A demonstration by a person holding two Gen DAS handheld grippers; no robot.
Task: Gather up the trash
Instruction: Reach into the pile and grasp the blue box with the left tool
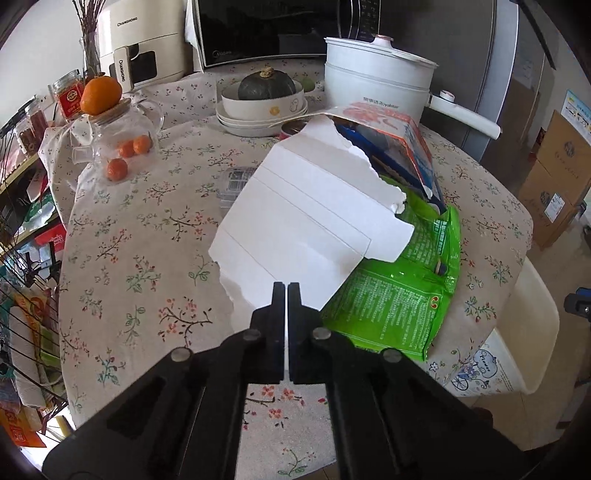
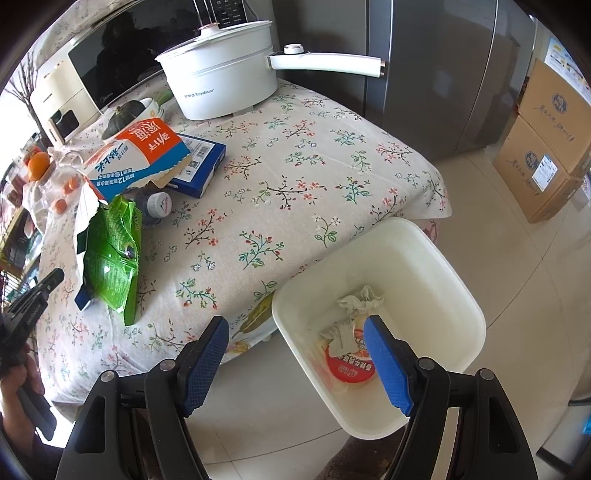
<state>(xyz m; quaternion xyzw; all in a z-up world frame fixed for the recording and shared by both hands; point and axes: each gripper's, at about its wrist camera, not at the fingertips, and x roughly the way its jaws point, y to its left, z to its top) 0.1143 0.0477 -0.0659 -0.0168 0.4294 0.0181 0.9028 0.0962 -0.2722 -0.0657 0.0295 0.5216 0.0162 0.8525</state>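
Observation:
My left gripper (image 1: 287, 286) is shut on the near edge of a torn white cardboard sheet (image 1: 314, 206), and a thin white strip shows between its black fingers. The sheet lies slanted over a green snack bag (image 1: 399, 295) and leans toward an orange and blue carton (image 1: 391, 122). In the right wrist view the green snack bag (image 2: 110, 251), the carton (image 2: 136, 155), a blue box (image 2: 201, 166) and a capped bottle (image 2: 159, 205) lie together on the floral table. My right gripper (image 2: 295, 325) is open and holds nothing, hanging over the white bin's (image 2: 461, 280) near rim beside the table.
The bin stands on the floor at the table's corner and holds crumpled tissue (image 2: 360, 299) and a red-lidded cup (image 2: 349, 365). A white electric pot (image 2: 221, 74), a squash in bowls (image 1: 266, 88), a glass teapot with oranges (image 1: 122, 140) and a microwave (image 1: 266, 29) fill the back. Cardboard boxes (image 2: 543, 147) stand at the right.

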